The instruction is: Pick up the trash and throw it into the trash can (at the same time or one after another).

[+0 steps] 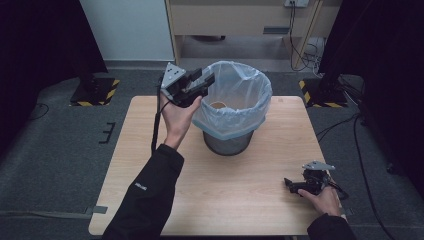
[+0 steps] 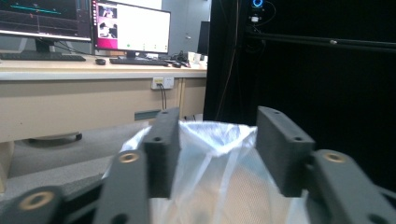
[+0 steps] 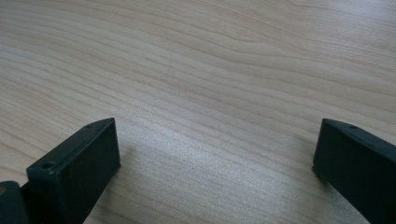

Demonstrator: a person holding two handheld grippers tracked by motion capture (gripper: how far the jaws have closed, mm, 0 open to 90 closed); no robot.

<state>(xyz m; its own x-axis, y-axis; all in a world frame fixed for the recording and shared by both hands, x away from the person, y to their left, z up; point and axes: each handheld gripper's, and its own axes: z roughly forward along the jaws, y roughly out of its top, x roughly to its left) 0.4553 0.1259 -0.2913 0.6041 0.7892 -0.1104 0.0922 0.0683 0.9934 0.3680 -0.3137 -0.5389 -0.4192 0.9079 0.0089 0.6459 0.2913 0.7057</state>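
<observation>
At the left of the high view, the person's left arm in a dark sleeve point(image 1: 145, 197) reaches forward over the light wooden table point(image 1: 150, 165). The left hand point(image 1: 177, 117) holds the left tongs point(image 1: 207, 80) raised at the near-left rim of the bin point(image 1: 227, 142), with the tips pointing over the opening. The grey three-cornered plate point(image 1: 173, 75) sits on top of them and a black cable point(image 1: 156, 127) hangs down along the wrist. In the left gripper view the left tongs point(image 2: 217, 149) are released, the two black jaws standing apart with nothing between them, and the pale bin liner point(image 2: 219, 158) shows just beyond and below the gap.

The bin stands near the middle of the table, toward its far edge. It is a dark round container lined with a translucent bluish-white bag point(image 1: 245, 107) folded out over the rim. Inside, low down, lies a small tan round thing point(image 1: 218, 105); what it is I cannot tell.

At the right, near the table's front corner, the right hand point(image 1: 325, 199) rests with the right tongs point(image 1: 290, 184) low on the wood, tips pointing left. In the right gripper view the right tongs point(image 3: 215, 154) are spread wide, bare wood grain between the jaws.
</observation>
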